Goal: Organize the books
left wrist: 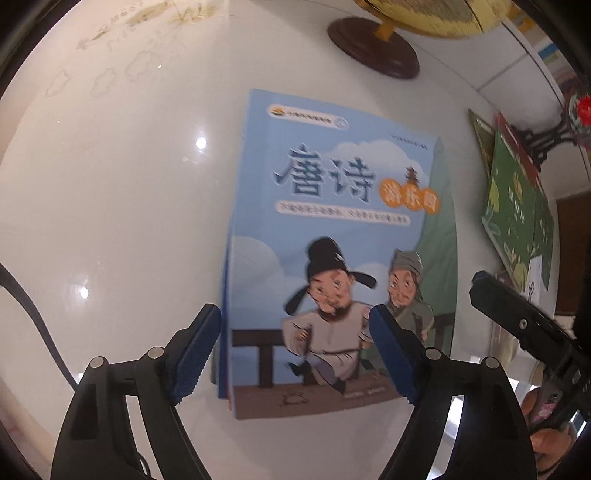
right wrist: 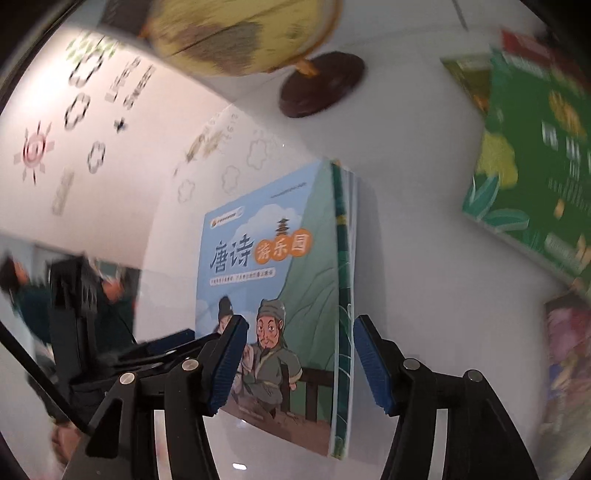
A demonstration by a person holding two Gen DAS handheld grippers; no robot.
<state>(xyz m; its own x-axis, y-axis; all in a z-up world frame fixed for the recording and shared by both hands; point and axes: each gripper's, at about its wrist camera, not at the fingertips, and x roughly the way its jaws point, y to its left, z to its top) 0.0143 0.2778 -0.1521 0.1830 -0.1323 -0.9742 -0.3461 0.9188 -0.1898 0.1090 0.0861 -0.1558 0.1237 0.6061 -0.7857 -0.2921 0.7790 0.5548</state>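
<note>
A blue picture book (left wrist: 332, 229) with two cartoon figures lies flat on the glossy white table (left wrist: 122, 206), on top of other thin books. My left gripper (left wrist: 295, 354) is open above its near left part, its left finger at the book's left edge. My right gripper (right wrist: 295, 363) is open, its jaws straddling the book's (right wrist: 273, 280) green spine edge. The right gripper's black body (left wrist: 524, 325) shows at the right of the left wrist view, and the left gripper (right wrist: 159, 347) at the left of the right wrist view.
A yellow globe (left wrist: 424, 14) on a dark wooden base (left wrist: 373, 46) stands behind the book. Green books (left wrist: 517, 206) lean at the right against a black stand (left wrist: 546, 136). The green books (right wrist: 535, 173) and another colourful book (right wrist: 569, 362) show at the right in the right wrist view.
</note>
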